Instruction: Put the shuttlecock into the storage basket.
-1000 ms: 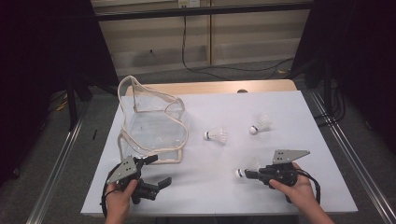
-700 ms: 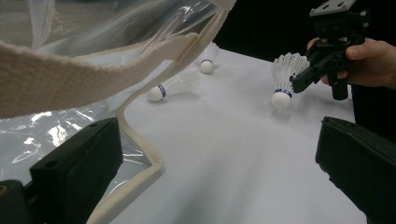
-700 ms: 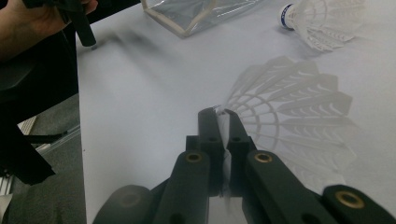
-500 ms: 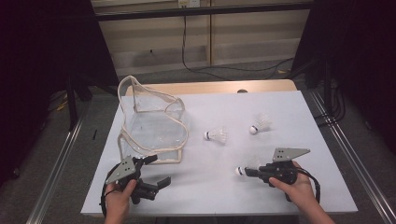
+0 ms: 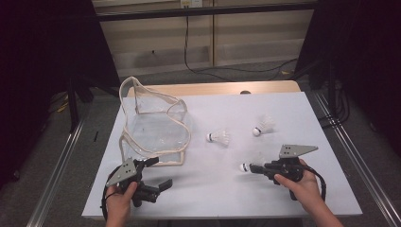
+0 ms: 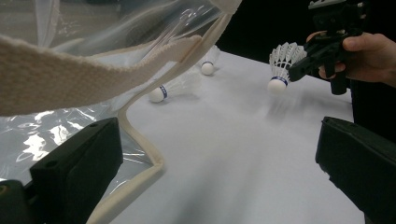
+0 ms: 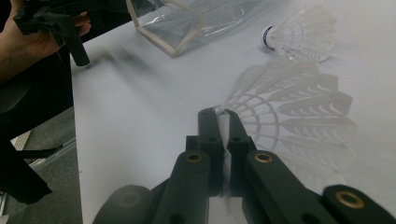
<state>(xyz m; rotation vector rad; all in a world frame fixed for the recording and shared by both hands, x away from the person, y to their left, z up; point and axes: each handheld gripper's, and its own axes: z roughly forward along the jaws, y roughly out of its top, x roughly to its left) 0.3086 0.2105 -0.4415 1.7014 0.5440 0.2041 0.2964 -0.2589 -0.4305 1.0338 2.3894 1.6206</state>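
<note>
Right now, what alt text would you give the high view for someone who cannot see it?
The right hand-held gripper holds a shuttlecock by its feathers over a white table. Two more shuttlecocks lie beyond; the left hand-held gripper waits open beside a clear bag.

I see the right gripper (image 5: 253, 168) pinching a shuttlecock (image 5: 249, 164) by its skirt, cork pointing left, near the table's (image 5: 283, 113) front right. Two more shuttlecocks (image 5: 218, 137) (image 5: 263, 126) lie mid-table, well apart from it. Left gripper (image 5: 158, 172) sits jaws wide, just in front of the clear bag (image 5: 153, 125).
</note>
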